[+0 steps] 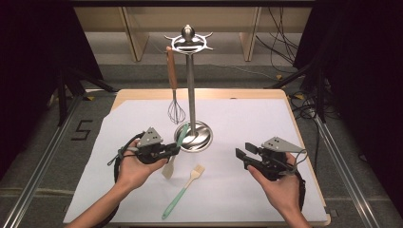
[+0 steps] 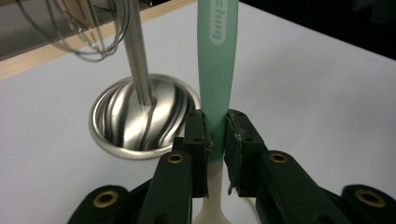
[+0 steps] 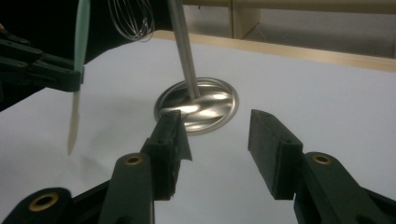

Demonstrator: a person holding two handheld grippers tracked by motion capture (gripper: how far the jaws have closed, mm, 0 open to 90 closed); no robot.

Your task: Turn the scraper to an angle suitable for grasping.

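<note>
1. Mint-green handle w/ a cream blade: the spatula sits clamped in the left gripper, jaws narrowed onto the handle just above where green meets cream. The pads press it from both sides.
2. In the left gripper view the handle runs up and away from the jaws, and the cream end drops below them. The left gripper in the high view points toward the stand's base, and the spatula crosses its jaw tips, blade end toward the person.
3. Left hand holds that gripper from below, palm up.
4. Steel stand is just ahead of the left jaws. Its round dished base lies left of the jaws in the left gripper view, pole rising from the middle.
5. Whisk w/ a wood handle hangs from a hook at the stand's top. Its wires are above and left of the left jaws.
6. Pastry brush, green handle w/ pale bristles, lies on the white cloth between the two grippers, nearer the left one and touching neither.
7. Right gripper: jaws stand wide, nothing between them. Base of the stand is beyond the gap, well apart.
8. In the right gripper view the spatula hangs upright, far left of the right jaws, held by the other gripper.
9. Right hand cups the right gripper from below, over the cloth's right part.
</note>
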